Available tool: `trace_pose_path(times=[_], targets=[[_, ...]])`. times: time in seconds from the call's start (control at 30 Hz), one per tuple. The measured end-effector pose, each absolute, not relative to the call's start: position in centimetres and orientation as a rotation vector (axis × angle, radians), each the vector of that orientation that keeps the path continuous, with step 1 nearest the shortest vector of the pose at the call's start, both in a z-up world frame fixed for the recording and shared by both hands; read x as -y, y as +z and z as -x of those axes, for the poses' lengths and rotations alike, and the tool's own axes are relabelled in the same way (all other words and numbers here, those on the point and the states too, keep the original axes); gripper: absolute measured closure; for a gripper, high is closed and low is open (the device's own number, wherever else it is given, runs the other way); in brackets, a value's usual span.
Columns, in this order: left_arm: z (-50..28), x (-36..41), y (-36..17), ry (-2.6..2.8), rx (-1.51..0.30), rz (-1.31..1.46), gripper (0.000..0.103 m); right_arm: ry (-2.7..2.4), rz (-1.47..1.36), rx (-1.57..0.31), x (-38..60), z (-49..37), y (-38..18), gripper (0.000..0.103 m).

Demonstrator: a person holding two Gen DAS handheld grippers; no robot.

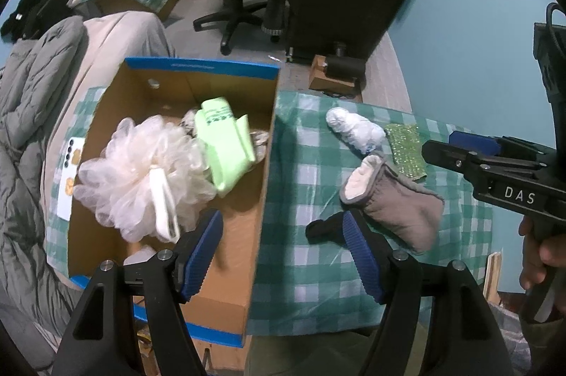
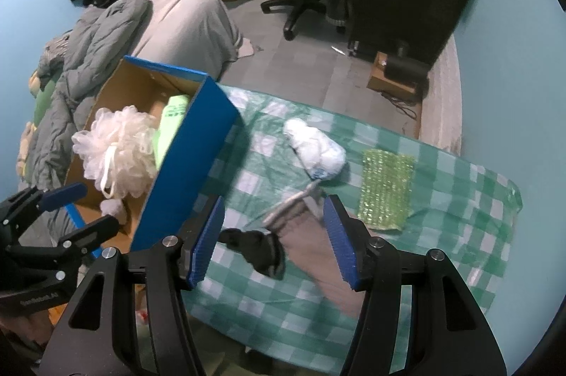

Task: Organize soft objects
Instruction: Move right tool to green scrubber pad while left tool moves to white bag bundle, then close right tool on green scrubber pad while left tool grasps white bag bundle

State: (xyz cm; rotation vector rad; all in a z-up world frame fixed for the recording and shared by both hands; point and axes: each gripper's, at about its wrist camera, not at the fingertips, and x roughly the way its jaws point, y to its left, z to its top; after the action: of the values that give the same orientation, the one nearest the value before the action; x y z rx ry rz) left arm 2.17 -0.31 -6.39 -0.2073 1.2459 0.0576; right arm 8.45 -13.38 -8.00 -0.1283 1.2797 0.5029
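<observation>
Your left hand-held gripper (image 1: 283, 255) gapes empty over the box (image 1: 261, 185) rim; your right hand-held gripper (image 2: 276, 239) (also open) hovers above the grey mitt (image 2: 318, 252).

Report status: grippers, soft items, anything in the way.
Left gripper open, empty, over box wall. Right gripper open above gray mitt. Loofah already in box; white bundle and green sponge cloth on table. Nothing blocking.

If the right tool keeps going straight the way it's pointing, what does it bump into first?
Probably the grey mitten. It lies on the checked cloth right between the open fingers of the right tool, with a small black thing beside it. Depth is hard to judge, so that's a best guess.
</observation>
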Motion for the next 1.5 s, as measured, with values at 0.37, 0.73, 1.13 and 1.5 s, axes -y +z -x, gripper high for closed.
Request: trace_pose_path(times=[0.37,0.73,1.13,1.5], targets=[[-4.5,3.4,-7.0,-0.014,-1.27,0.113,0.025,0.432,0.112,-1.298,17.8,-9.3,-8.8,0.045],[-7.6,5.7,-8.5,-0.076,-1.312,0.091,0.023,0.374,0.091,-1.321,21.6,-11.2,-10.1,0.044],[-12.0,7.3,-11.9,-0.101,-1.381,0.029,0.021,0.368,0.09,-1.366,22.8,-13.7,-14.3,0.044],[-14.9,8.3,-14.5,-0.154,-1.406,0.034,0.017,0.356,0.095,-1.436,22.6,-15.2,-18.8,0.044]])
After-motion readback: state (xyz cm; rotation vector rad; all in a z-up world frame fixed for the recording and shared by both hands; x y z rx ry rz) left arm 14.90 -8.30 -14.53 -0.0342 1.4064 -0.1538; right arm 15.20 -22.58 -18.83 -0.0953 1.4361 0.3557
